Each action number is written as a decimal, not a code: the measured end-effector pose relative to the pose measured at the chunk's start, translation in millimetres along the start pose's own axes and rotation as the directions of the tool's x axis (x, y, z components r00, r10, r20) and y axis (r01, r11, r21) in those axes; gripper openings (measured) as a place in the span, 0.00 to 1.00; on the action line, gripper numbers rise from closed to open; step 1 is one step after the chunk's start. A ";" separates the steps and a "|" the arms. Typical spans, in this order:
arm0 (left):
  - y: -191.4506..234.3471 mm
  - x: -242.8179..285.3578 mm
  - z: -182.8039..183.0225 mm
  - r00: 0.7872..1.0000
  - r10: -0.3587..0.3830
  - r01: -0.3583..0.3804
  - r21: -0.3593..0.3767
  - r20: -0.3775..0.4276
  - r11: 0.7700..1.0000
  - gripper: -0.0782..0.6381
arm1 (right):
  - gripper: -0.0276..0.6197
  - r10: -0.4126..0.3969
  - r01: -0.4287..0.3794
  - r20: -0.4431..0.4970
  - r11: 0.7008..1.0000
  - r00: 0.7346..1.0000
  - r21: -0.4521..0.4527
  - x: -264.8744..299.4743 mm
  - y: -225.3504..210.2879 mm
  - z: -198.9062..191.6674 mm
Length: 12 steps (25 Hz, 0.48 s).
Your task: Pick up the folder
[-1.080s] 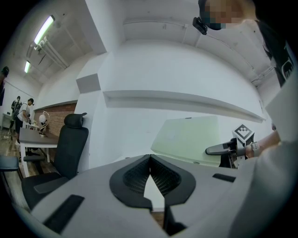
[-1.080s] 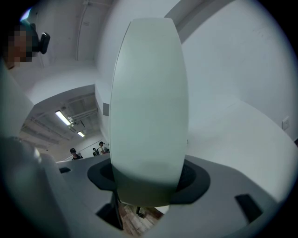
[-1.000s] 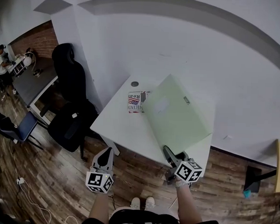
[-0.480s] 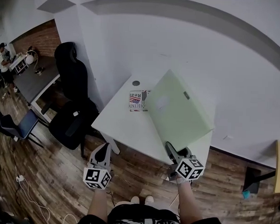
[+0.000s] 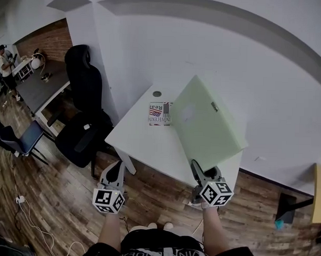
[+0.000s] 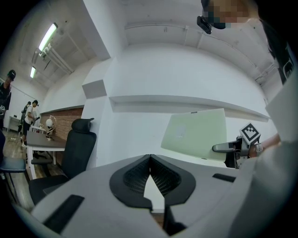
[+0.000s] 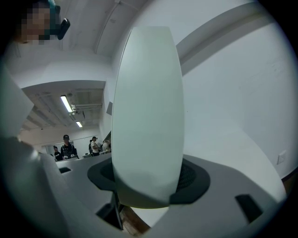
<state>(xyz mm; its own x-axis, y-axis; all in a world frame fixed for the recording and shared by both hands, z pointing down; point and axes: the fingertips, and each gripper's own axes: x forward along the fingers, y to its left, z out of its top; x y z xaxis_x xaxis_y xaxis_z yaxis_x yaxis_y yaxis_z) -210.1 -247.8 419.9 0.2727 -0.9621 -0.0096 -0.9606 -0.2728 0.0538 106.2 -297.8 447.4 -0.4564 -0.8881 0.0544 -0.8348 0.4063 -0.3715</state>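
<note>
two jaws of the right gripper (image 5: 197,171) are pinching the near edge of the pale green folder (image 5: 205,124), which is running up the middle of the right gripper view between the pads. the folder is standing tilted over the right half of the white table (image 5: 144,142), with its broad face showing in the left gripper view. whether its lower edge is touching the tabletop i cannot tell. the left gripper (image 5: 116,173) is hanging at the lower left of the head view, short of the table's near edge, with its jaws pressed together and nothing between them. a magazine (image 5: 160,114) is lying flat on the table just beside the folder's left edge, near the wall. a black office chair (image 5: 85,111) is sitting left of the table on the wooden floor (image 5: 42,199).
</note>
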 end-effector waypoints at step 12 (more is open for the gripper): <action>20.5 -7.1 5.0 0.999 0.037 -0.037 -0.014 0.006 0.999 0.13 | 0.50 -0.004 0.005 0.053 1.000 0.999 -0.030 -0.8 8.2 12.5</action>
<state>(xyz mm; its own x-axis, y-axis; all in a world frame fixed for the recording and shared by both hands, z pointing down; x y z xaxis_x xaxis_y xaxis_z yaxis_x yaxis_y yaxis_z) -232.0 -246.5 416.0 0.2365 -0.9715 -0.0141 -0.9692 -0.2369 0.0679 103.5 -296.5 432.7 -0.4363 -0.8998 0.0067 -0.8461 0.4077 -0.3434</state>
